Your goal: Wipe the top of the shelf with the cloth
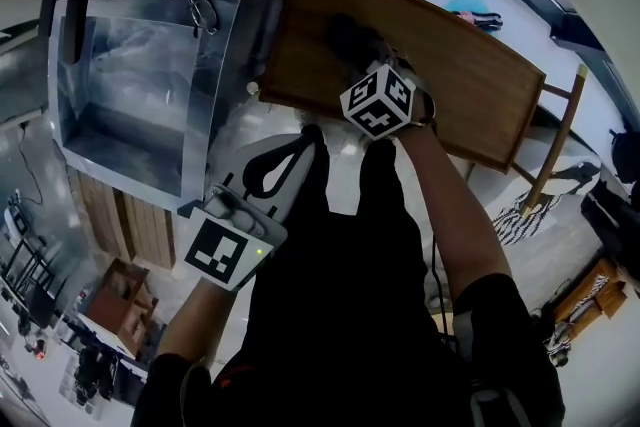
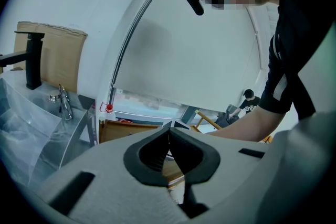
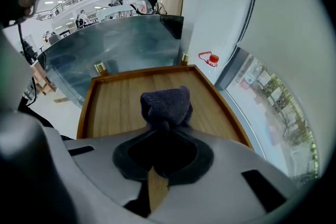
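Right gripper [image 3: 163, 131] clamped on dark navy terry cloth [image 3: 165, 102]. Bunched end sits mid-width on brown wooden shelf top [image 3: 113, 105], probably touching, ready to swipe. Left gripper [image 2: 169, 150] jaws together, nothing in them, parked off shelf out of way.

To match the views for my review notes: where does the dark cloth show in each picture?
Head view: cloth upper centre, on the wooden shelf top.
Left gripper view: not in it.
Right gripper view: centre, clamped in the right hand-held gripper.
Shared landmark: the wooden shelf top.
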The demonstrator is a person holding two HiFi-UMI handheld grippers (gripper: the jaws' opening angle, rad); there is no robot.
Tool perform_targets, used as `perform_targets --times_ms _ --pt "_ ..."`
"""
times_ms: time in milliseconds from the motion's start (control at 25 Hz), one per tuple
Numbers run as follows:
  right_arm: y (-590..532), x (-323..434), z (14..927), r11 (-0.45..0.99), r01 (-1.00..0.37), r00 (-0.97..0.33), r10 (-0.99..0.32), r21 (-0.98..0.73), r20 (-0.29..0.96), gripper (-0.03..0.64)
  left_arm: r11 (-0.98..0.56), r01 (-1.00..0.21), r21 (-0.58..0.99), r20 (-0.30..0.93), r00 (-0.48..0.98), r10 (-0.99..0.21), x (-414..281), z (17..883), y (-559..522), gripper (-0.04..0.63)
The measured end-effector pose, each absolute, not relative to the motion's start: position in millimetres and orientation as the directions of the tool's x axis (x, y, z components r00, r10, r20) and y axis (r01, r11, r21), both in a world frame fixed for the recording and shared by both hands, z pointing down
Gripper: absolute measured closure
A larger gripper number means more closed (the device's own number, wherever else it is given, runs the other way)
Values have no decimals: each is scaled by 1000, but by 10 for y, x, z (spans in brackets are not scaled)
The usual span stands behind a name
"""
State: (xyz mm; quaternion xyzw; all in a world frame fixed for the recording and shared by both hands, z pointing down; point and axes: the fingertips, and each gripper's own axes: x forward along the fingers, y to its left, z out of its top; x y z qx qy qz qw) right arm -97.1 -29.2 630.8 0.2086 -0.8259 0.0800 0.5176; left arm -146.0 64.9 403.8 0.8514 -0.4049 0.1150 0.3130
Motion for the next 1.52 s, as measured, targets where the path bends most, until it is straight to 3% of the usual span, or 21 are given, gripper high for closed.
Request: perform_targets --times_ms 1520 --pt "-178 1615 6357 678 -727 -222 -376 104 900 591 -700 -571 429 462 805 -373 555 4061 560 575"
